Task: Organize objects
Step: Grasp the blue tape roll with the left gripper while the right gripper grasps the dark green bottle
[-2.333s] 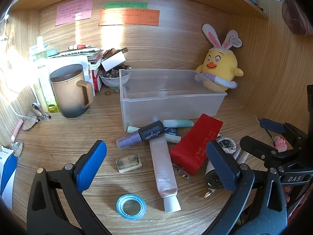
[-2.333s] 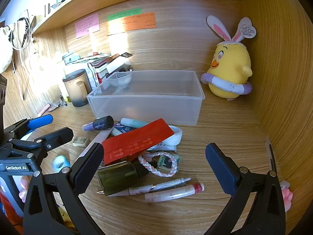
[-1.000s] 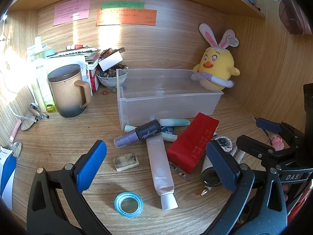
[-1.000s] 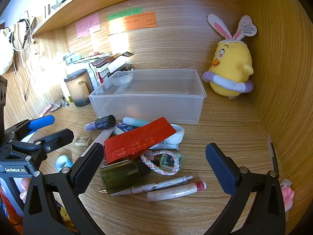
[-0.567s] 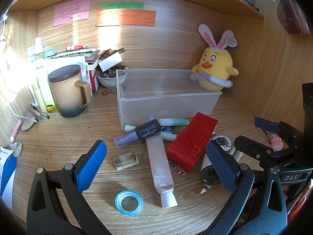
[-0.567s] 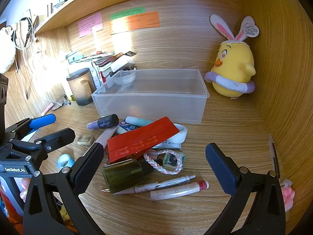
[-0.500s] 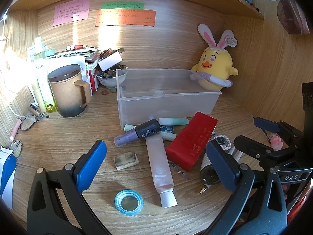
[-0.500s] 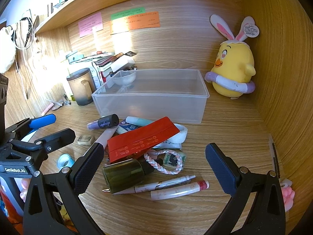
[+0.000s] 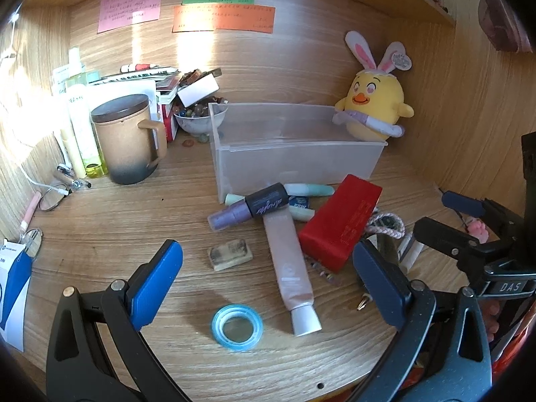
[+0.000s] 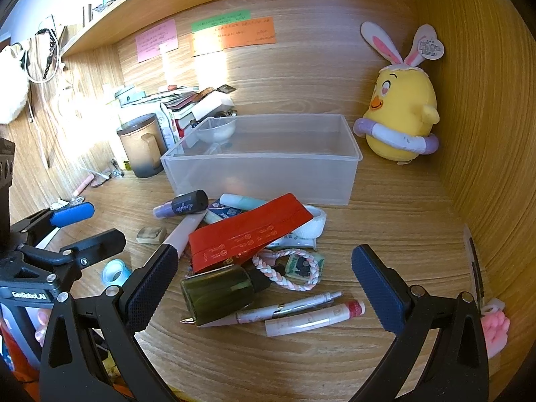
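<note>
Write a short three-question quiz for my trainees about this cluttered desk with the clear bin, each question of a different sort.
1. True or false: the clear bin already holds the red case.
2. Which lies nearest the right gripper? A) the brown mug B) the green bottle C) the yellow plush chick
3. Fill in: the blue tape roll lies on the desk in front of the ___ gripper.

Key: 1. False; the case lies on the pile in front of the bin. 2. B. 3. left; its jaws stand open, as do the right gripper's.
</note>
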A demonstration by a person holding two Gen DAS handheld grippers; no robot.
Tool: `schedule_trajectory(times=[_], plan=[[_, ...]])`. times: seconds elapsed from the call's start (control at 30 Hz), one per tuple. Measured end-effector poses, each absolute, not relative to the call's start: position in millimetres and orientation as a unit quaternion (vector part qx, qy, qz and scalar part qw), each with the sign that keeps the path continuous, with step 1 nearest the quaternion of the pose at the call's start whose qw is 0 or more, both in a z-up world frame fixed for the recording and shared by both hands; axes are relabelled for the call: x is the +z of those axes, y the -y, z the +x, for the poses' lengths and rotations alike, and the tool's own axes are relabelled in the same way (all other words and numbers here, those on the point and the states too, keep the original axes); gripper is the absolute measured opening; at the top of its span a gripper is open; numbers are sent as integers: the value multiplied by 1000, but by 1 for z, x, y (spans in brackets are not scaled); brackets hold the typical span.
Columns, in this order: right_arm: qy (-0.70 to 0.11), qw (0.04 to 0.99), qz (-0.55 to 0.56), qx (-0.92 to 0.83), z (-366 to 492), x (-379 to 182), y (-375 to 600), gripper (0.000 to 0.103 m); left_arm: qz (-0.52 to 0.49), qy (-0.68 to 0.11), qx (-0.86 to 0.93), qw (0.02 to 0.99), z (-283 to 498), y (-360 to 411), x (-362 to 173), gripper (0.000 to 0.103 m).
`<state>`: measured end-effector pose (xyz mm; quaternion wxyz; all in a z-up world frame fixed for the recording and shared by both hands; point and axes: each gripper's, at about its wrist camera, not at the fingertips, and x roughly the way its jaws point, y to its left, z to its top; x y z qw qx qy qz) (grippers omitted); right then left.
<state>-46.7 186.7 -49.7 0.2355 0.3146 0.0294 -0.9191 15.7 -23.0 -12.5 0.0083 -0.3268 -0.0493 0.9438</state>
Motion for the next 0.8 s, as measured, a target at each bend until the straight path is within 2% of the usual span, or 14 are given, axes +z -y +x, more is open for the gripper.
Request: schedule_trajectory(times=[0.17,0.3,0.43,0.57,0.8], plan=[[-32,243,315,-917,-41,-52,-184,103,-338,30,940,11,18,27,-14,103],[-38,248,316,-915,-36,-57,-181,103,-371,11,928,4,23,31,-28,85],[-41,260,333,-905,-36,-69,-174,102,-395,30,918,20,28,36,-43,85],[-39,274,353,-894,-40,-79,-167,95,-396,34,918,17,29,36,-48,80],[-44,288,373,-881,-46,-91,-156,79,-407,34,913,7,30,46,-57,59]])
